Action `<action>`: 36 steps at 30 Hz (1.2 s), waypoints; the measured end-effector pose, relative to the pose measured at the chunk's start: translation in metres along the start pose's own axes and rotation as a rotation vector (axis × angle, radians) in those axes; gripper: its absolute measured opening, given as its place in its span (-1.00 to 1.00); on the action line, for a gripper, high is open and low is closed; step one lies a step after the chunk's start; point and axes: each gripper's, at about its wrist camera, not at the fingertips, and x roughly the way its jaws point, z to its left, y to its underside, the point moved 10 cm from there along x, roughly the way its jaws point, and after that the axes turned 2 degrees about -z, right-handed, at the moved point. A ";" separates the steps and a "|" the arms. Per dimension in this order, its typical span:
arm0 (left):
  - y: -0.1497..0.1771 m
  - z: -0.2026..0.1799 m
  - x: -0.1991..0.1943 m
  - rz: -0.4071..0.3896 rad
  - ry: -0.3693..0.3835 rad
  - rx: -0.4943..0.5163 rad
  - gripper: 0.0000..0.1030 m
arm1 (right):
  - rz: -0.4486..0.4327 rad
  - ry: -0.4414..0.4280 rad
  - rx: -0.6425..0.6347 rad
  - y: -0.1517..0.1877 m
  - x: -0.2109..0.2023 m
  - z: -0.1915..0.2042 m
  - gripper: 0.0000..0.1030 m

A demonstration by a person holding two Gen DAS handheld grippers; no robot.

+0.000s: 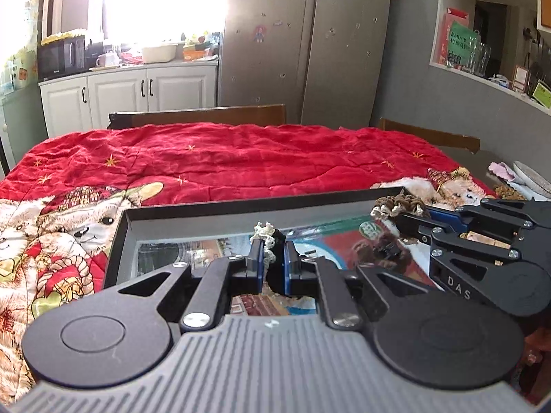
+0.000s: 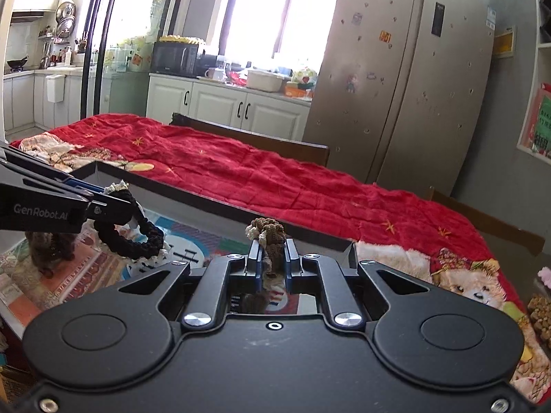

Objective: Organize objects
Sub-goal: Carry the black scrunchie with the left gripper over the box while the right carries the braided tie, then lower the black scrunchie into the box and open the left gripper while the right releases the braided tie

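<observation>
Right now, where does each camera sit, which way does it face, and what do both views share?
Left wrist: sits on the left gripper, looks forward across the box toward the fridge; its own fingers pinch a black crochet ring, and the right gripper enters from the right.
Right wrist: sits on the right gripper, looks forward over the red tablecloth toward the kitchen; its fingers pinch a brown crochet ring, and the left gripper enters from the left.
Shared: box, tablecloth, fridge, both grippers, both rings.
</observation>
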 end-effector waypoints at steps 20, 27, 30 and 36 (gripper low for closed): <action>0.014 0.001 0.012 0.063 -0.024 0.017 -0.71 | 0.053 -0.083 0.070 0.010 0.002 -0.001 -0.77; 0.016 0.000 0.014 0.073 -0.027 0.024 -0.69 | 0.059 -0.088 0.069 0.012 0.003 0.003 -0.77; 0.017 0.000 0.014 0.075 -0.029 0.027 -0.64 | 0.062 -0.091 0.070 0.012 0.004 0.004 -0.76; 0.017 -0.001 0.014 0.074 -0.032 0.032 -0.24 | 0.064 -0.093 0.079 0.012 0.004 0.003 -0.71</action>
